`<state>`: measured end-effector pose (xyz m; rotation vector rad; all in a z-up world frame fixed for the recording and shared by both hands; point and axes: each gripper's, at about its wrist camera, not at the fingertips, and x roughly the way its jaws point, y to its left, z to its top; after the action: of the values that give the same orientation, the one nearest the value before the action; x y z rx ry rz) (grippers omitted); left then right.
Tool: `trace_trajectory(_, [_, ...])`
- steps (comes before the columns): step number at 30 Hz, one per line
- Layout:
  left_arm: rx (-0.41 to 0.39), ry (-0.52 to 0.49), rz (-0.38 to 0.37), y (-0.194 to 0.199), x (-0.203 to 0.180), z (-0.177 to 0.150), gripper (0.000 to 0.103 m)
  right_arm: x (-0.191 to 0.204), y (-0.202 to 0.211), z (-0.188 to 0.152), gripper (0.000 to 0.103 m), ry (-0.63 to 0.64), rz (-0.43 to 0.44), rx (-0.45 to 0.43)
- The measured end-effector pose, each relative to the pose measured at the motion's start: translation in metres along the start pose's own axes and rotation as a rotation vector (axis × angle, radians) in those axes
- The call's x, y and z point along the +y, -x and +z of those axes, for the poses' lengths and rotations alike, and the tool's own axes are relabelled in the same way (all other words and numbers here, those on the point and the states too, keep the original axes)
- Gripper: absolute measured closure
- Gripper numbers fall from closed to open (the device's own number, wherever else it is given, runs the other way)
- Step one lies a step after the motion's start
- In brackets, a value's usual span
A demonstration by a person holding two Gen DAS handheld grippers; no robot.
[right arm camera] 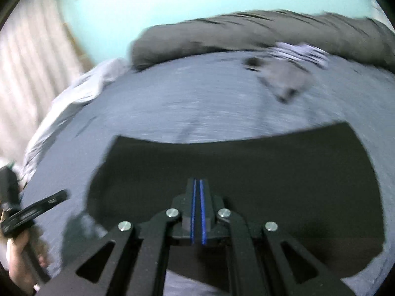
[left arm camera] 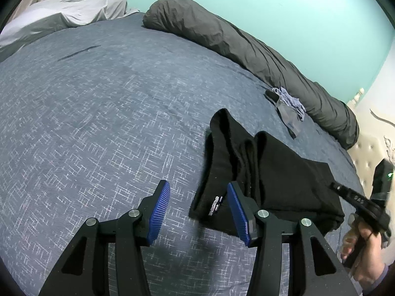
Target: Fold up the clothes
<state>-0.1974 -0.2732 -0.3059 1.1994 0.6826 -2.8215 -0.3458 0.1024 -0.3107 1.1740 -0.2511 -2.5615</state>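
Left gripper [left arm camera: 198,212]: nearest the left wrist camera; blue ribbed pads [left arm camera: 159,212] stand spread apart with nothing between them, poised above the bed surface.
Right gripper [right arm camera: 197,209]: pads pressed together, only a thin slit visible between the blue strips; no cloth visibly pinched; tips sit over the black fabric. The right wrist view is motion-blurred.
Black garment [left arm camera: 266,172]: task item; lies on the bedspread, partly folded, with raised ridges at its far end and a flat panel toward the right. A small white printed label [left arm camera: 215,207] shows near its front edge, just beside the left gripper's right-hand pad. In the right wrist view it appears as a broad dark panel [right arm camera: 246,162] with a straight far edge.
Bedspread [left arm camera: 98,113]: blue-grey, with a fine white crosshatch pattern; covers the whole working surface; largely smooth, with a few shallow creases.
Dark grey duvet [left arm camera: 246,51]: rolled into a long bundle along the far edge of the bed, against the wall.
Small pale garment [left arm camera: 288,108]: crumpled, lilac-grey, near the duvet and well apart from the black garment.
White sheet [left arm camera: 74,12]: bunched at the far left corner of the bed.
Wall [left arm camera: 271,5]: plain mint green.
Headboard [left arm camera: 365,153]: cream, button-tufted, at the right edge.
Curtain [right arm camera: 32,79]: pale, pleated, at the left of the right wrist view.
Person's hand [left arm camera: 367,254]: holds the right gripper's handle at the lower right of the left wrist view.
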Motion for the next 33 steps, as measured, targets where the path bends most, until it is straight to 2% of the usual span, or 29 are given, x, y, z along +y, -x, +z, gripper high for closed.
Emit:
trace_trajectory(6, [0.01, -0.014, -0.002, -0.005, -0.005, -0.001, 0.05, -0.02, -0.028, -0.028, 0.1, -0.029, -0.069, 0.091])
trace_trajectory(14, [0.019, -0.021, -0.001, -0.009, -0.007, -0.002, 0.049, -0.008, -0.043, -0.048, 0.099, 0.032, -0.173, 0.083])
trace_trajectory(17, [0.02, -0.023, -0.002, -0.009, -0.007, -0.003, 0.049, -0.011, -0.041, -0.043, 0.099, 0.03, -0.171, 0.092])
trace_trajectory(21, [0.017, -0.015, -0.002, -0.008, -0.006, -0.003, 0.049, -0.009, -0.026, -0.03, 0.099, 0.015, -0.128, 0.034])
trace_trajectory(28, [0.017, -0.007, -0.006, -0.009, -0.004, -0.002, 0.048, -0.001, -0.054, -0.046, 0.1, 0.043, -0.118, 0.077])
trace_trajectory(33, [0.017, -0.002, -0.016, -0.009, -0.006, -0.003, 0.047, 0.003, -0.046, -0.039, 0.101, 0.051, -0.124, 0.083])
